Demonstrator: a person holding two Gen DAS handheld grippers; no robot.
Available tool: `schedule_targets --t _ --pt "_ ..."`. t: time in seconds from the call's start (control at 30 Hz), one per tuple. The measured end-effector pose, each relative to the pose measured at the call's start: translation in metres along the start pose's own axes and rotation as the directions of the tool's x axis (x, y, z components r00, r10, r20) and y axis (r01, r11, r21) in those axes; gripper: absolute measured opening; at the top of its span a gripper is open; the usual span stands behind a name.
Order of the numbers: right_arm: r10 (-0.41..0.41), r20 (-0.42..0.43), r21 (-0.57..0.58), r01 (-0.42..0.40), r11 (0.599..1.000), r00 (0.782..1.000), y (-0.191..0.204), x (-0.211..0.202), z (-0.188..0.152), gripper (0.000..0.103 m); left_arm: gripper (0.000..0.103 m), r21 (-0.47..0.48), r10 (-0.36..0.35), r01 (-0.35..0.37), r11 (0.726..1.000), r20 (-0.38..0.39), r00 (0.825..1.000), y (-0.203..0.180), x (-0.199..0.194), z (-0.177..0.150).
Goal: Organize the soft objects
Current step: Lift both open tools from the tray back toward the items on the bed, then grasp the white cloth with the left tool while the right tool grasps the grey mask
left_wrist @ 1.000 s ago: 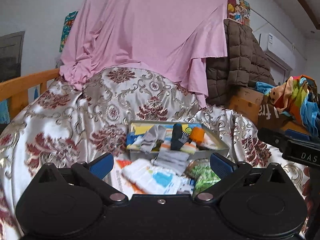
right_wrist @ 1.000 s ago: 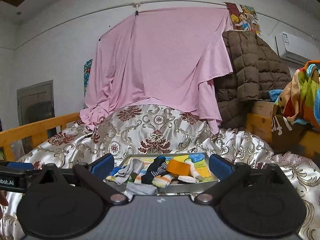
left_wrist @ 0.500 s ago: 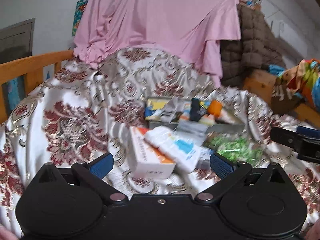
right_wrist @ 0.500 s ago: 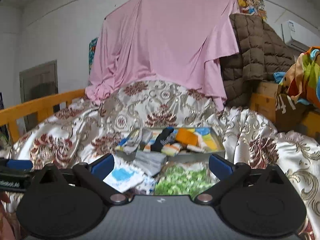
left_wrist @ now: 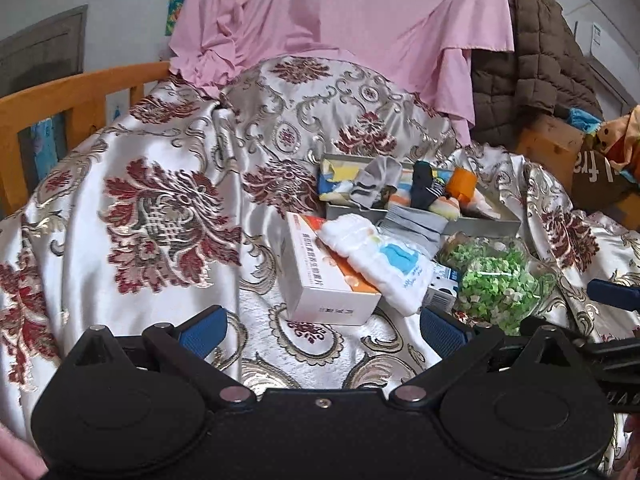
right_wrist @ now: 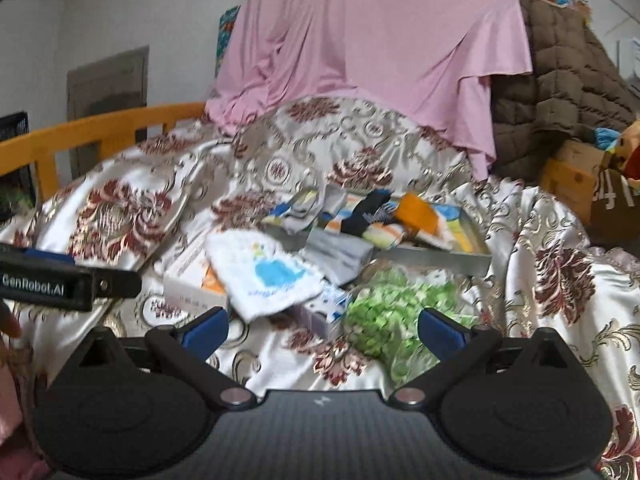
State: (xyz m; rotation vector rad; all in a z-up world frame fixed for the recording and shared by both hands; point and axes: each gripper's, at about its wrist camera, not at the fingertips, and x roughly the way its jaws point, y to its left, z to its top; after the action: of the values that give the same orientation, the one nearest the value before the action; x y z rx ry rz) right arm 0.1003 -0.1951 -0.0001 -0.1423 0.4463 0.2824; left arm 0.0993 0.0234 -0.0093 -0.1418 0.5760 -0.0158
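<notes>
Fingers (left_wrist: 204,330) of both grippers, left (left_wrist: 322,326) and right (right_wrist: 322,326), hover spread wide above the cluttered bedspread (left_wrist: 160,184).

Cloth (left_wrist: 376,256) lies on box (left_wrist: 320,280), bag (left_wrist: 496,280) to its right, tray (left_wrist: 480,222) of socks (left_wrist: 424,190) behind them.

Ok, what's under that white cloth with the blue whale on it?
The white cloth drapes over an orange-and-white box at one end and a smaller blue-and-white box at the other. Whatever lies beneath its middle is covered.
</notes>
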Motion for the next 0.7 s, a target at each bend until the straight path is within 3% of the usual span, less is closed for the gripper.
schedule_targets --t 0.1,0.37,0.57,0.7 --pt "-0.003 -0.022 -0.014 0.003 1.000 1.000 0.003 0.005 -0.002 0.103 0.102 0.051 -0.037 0.038 0.998 -0.034 0.999 -0.005 0.015 0.011" --pt "-0.030 -0.064 -0.019 0.029 0.999 0.997 0.002 0.021 -0.007 0.103 0.102 0.186 -0.104 0.107 0.977 -0.023 0.994 -0.021 0.046 0.030" --pt "-0.062 -0.076 -0.018 0.061 0.998 0.995 0.000 0.036 -0.007 0.103 0.102 0.327 -0.151 0.134 0.935 0.028 0.988 -0.033 0.060 0.037" --pt "-0.100 -0.053 -0.027 0.099 0.995 0.994 0.000 0.042 -0.007 0.103 0.102 0.362 -0.184 0.167 0.917 0.014 0.983 -0.035 0.073 0.043"
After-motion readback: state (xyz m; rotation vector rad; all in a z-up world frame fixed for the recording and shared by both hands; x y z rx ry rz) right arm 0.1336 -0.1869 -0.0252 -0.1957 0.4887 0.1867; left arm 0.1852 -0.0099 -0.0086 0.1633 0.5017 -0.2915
